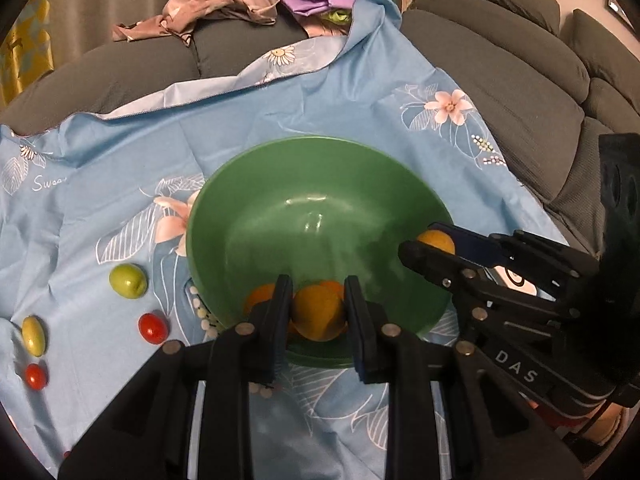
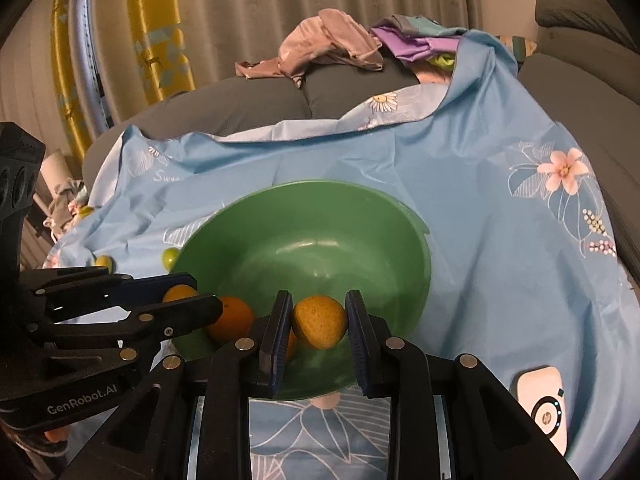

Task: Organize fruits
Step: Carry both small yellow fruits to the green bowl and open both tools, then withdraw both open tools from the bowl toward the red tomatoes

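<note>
Orange fruits [image 1: 318, 312] ×2, tools ×2

Dim indoor light, soft glare on bowl [image 1: 320, 204], fisheye-warped dark corners

Both grippers are matte black plastic linkages studded with round silver rivets. The left gripper [image 1: 318, 332] has dark blue pads; the right gripper [image 2: 318, 332], beside the green bowl [image 2: 360, 216], matches. White lettering marks both, partly unreadable.
</note>
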A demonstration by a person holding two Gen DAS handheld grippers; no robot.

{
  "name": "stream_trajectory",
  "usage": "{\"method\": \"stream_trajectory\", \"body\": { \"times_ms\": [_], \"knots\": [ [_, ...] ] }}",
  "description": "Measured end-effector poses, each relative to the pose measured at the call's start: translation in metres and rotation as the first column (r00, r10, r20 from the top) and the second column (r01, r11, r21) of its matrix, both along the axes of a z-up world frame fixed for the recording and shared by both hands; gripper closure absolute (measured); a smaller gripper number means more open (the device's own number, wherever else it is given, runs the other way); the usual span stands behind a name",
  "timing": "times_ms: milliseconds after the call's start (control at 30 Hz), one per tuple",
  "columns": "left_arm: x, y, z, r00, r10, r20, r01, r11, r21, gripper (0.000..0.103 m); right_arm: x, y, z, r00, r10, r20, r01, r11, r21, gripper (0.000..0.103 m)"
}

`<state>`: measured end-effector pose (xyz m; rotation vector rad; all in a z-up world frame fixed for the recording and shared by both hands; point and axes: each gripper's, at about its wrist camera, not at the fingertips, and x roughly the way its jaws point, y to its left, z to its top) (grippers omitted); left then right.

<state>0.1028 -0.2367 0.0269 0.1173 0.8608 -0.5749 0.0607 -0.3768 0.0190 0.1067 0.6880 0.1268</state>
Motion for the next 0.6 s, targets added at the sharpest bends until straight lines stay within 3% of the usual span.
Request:
{"method": "stream_trajectory", "body": {
  "times_ms": [167,300,600],
  "knots": [
    [0.002,0.0,-0.001,1.0,0.007,-0.013,-0.007,1.0,-0.002,0.074,0.002,-0.001,-0.002,1.0,-0.001,-0.016,0.001,1.0,0.008,0.074],
    [0.0,0.005,0.002,1.0,0.006,-0.019,-0.007,0.999,-0.037,0.039,0.003,-0.001,-0.003,1.0,-0.006,-0.02,0.006,1.0,0.017,0.074],
    [-0.014,0.041,0.025,0.996,0.077,0.042,-0.073,0.993,-0.095,0.034,-0.004,-0.021,0.005,0.999,-0.037,0.029,0.033,0.991,0.13,0.072]
  ]
}}
